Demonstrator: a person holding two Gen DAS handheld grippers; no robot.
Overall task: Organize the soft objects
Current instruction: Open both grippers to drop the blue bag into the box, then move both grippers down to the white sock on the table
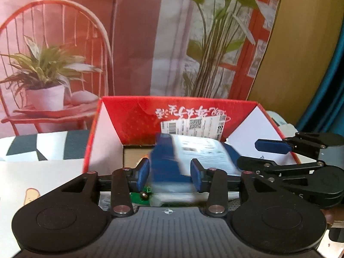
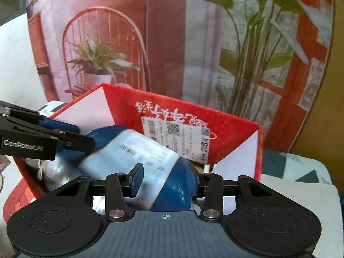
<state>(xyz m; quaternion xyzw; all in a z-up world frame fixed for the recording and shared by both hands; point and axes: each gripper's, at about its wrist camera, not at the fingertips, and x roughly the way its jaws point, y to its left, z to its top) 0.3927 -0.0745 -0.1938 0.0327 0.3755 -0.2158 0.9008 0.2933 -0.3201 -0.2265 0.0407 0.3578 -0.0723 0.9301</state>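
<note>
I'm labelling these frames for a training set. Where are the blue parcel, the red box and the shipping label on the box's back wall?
blue parcel (image 2: 178,191): right wrist view, bare blue wrap.
red box (image 1: 133,116): left wrist view, inner back wall.
shipping label (image 2: 178,137): right wrist view, label's middle.

- box (image 1: 137,116): red outside w/ faint paler speckle, white script on the flap, white inner flaps, brown cardboard floor.
- label on box (image 2: 176,137): white w/ black barcode + qr print.
- soft package (image 1: 163,161): deep blue, w/ pale white-blue label, blurred dark print.
- left gripper (image 1: 169,175): black frame, blue pads.
- right gripper (image 2: 165,179): black frame, blue pads, grey ribbed base.
- backdrop (image 1: 133,43): pink-red print, red chair, green plants, white pot.
- cloth (image 1: 47,146): dark teal + white blocks.
</note>
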